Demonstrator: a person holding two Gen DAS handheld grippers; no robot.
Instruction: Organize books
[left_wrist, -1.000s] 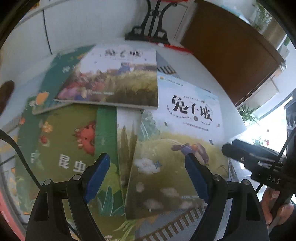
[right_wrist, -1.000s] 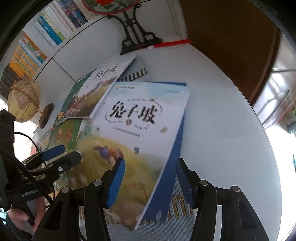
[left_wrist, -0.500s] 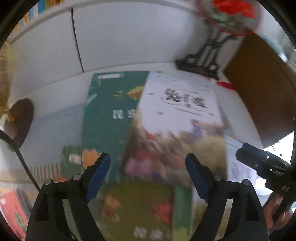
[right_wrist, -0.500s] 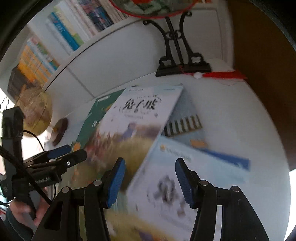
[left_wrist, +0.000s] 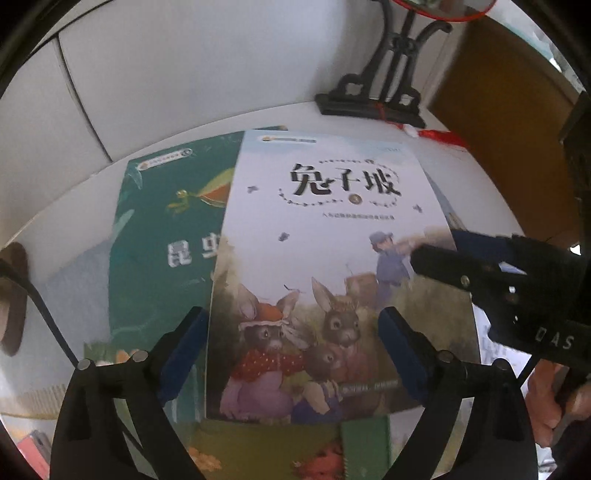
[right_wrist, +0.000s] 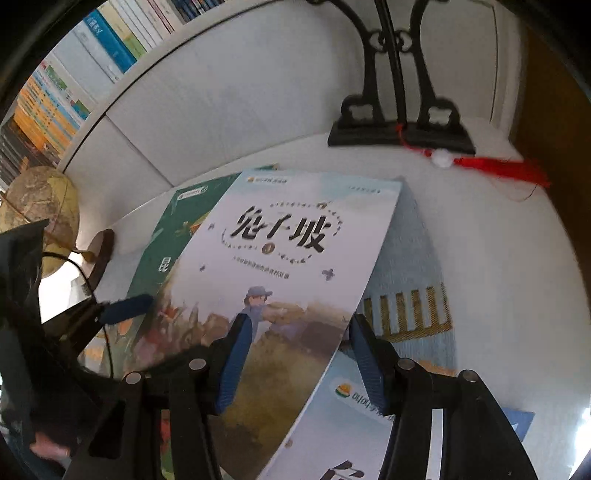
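left wrist view: rabbit book (left_wrist: 325, 258) lies face up on the white desk (left_wrist: 66, 236), overlapping the green book (left_wrist: 162, 236) to its left; a third green cover (left_wrist: 280, 450) peeks out at the near edge.
left tongs: left tongs (left_wrist: 291, 354) hang over the rabbit book's lower half, jaws wide apart, having just been opening, pads clear of the cover, nothing gripped.
right wrist view: same rabbit book (right_wrist: 288, 266) rests askew on a pale blue book (right_wrist: 410, 280); another white-and-blue book (right_wrist: 354, 435) lies nearest the camera.
right tongs: right tongs (right_wrist: 299, 365) hover above the rabbit book's right edge, jaws partly apart, clamped on nothing.
background: black stand (right_wrist: 399, 129), red tassel (right_wrist: 495, 166), globe (right_wrist: 40, 206).
progress: judged early; the books overlap at differing angles, none squared into one pile; gathering and aligning them all is left.
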